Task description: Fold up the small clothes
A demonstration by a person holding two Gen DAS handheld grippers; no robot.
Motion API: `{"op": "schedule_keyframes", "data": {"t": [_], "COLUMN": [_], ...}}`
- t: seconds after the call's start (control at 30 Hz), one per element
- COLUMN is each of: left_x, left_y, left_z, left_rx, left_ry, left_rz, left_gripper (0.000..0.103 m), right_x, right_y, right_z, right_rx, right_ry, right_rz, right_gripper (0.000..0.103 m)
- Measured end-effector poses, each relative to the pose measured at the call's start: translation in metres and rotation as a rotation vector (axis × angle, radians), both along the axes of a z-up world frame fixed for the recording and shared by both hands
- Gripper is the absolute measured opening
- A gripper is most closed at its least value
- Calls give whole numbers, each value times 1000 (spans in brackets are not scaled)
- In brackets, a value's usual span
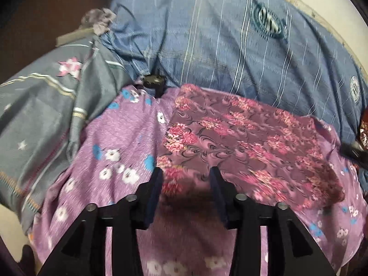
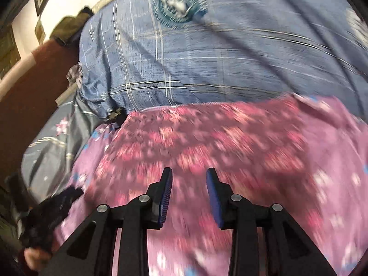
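Note:
A maroon garment with pink flowers lies folded flat on a lilac cloth with white and blue flowers. My left gripper is open and empty, just above the garment's near left corner. In the right wrist view the same maroon garment is blurred by motion, on the lilac cloth. My right gripper is open and empty above the garment's near edge. The left gripper's body shows at the lower left of that view.
A blue striped quilt with round emblems is bunched behind the clothes. A grey sheet with pink stars lies to the left. A small black object sits at the quilt's edge. A dark brown floor lies beyond the bed's left side.

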State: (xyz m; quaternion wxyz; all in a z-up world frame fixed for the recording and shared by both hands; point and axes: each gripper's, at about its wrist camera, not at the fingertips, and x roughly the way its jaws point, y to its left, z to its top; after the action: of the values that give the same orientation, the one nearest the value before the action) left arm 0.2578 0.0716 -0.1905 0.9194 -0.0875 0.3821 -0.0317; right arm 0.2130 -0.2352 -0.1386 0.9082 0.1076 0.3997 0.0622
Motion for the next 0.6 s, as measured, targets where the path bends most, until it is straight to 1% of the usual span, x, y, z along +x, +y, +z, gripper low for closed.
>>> {"op": "schedule_keyframes", "data": {"t": [0.03, 0.07, 0.1, 0.17, 0.2, 0.27, 0.33, 0.43, 0.47, 0.53, 0.6], "left_x": [-12, -23, -32, -50, -56, -64, -65, -54, -45, -27, -8], "left_y": [2, 2, 2, 0, 0, -2, -5, -5, -4, 0, 4], "left_z": [3, 5, 5, 4, 1, -4, -9, -13, -17, -25, -35], "left_rx": [-8, -12, -4, 30, 28, -3, -12, -42, -63, -111, -192], "left_ry": [-9, -18, -26, -40, -39, -18, 0, -4, 6, 34, 83], "left_rz": [11, 13, 10, 7, 3, -10, -16, -37, -35, -14, -9], "left_gripper": [59, 59, 59, 59, 59, 59, 59, 59, 59, 59, 59], "right_x": [-22, -41, -58, -84, -93, -102, -106, -103, -96, -86, -75], "right_y": [-9, -16, -22, -34, -40, -54, -74, -104, -114, -125, -132], "right_z": [4, 8, 9, 6, 1, -10, -23, -54, -68, -90, -108], "right_rx": [10, 20, 30, 50, 55, 80, 166, 328, 408, 527, 614], "right_ry": [-21, -38, -57, -87, -85, -70, -59, -24, 6, 51, 76], "right_rz": [-13, -35, -56, -69, -81, -128, -185, -269, -289, -317, -351], "right_gripper": [47, 62, 64, 64, 64, 64, 64, 64, 64, 64, 64]}}
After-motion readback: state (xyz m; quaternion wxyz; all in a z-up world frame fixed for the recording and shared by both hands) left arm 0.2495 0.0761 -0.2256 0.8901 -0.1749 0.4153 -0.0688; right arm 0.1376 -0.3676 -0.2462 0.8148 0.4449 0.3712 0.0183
